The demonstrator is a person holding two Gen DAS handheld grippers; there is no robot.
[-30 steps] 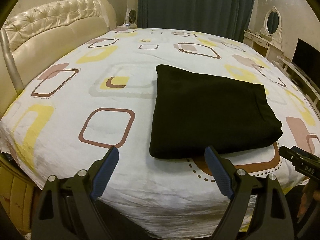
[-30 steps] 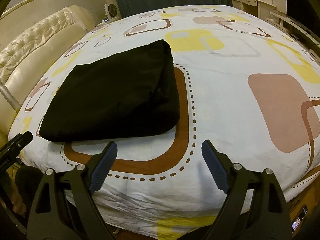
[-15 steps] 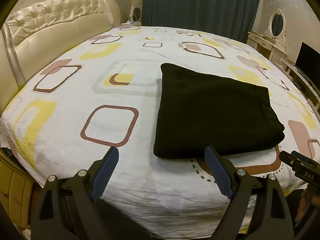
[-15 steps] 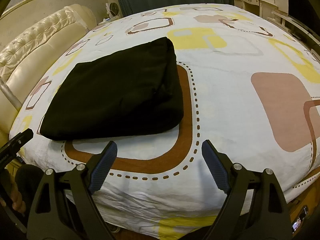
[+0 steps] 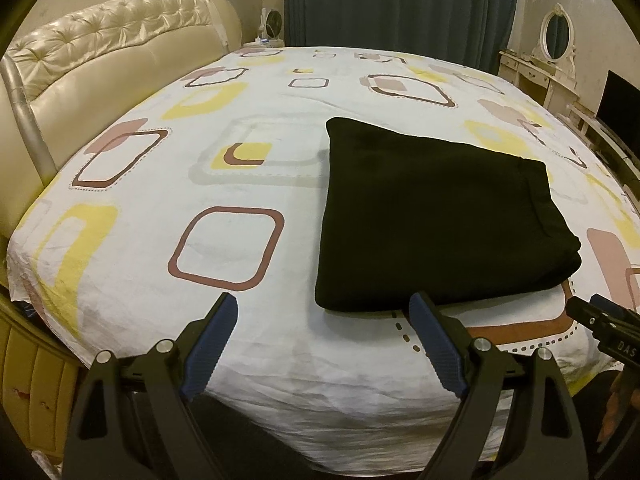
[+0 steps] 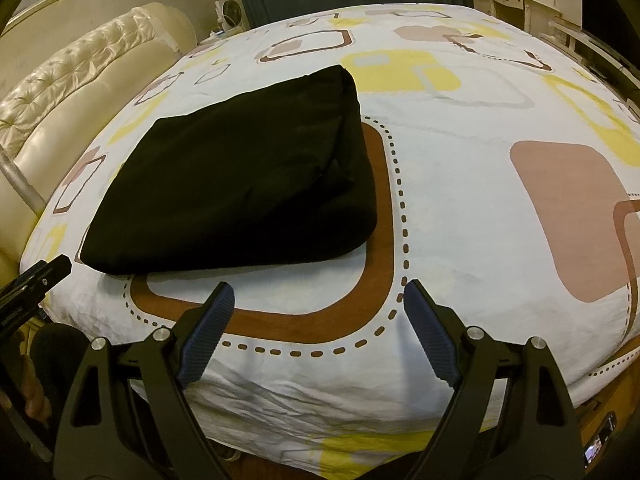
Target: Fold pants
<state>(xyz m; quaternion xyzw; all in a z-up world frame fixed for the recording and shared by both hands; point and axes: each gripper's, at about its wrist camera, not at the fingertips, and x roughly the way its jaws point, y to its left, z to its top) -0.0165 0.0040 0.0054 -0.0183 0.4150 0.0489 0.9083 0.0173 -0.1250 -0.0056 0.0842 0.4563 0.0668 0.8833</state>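
Black pants (image 5: 436,216) lie folded into a thick rectangle on the patterned bed sheet (image 5: 224,184); the right wrist view shows the same pants (image 6: 240,184) with stacked layers at their right edge. My left gripper (image 5: 324,306) hangs open above the near edge of the bed, just short of the pants' near left corner, nothing between its fingers. My right gripper (image 6: 318,294) is open too, over the brown dotted square, short of the pants' near edge. Each gripper's tip shows at the rim of the other's view.
A cream tufted headboard (image 5: 104,64) runs along the left. Dark curtains (image 5: 400,4) hang behind the bed. A white dresser with an oval mirror (image 5: 556,36) and a dark screen (image 5: 618,108) stand at the right. The bed's edge drops off just below both grippers.
The left wrist view has shifted slightly, so the pants sit a little lower and further right in it. The pants lie as before and both grippers stay open.
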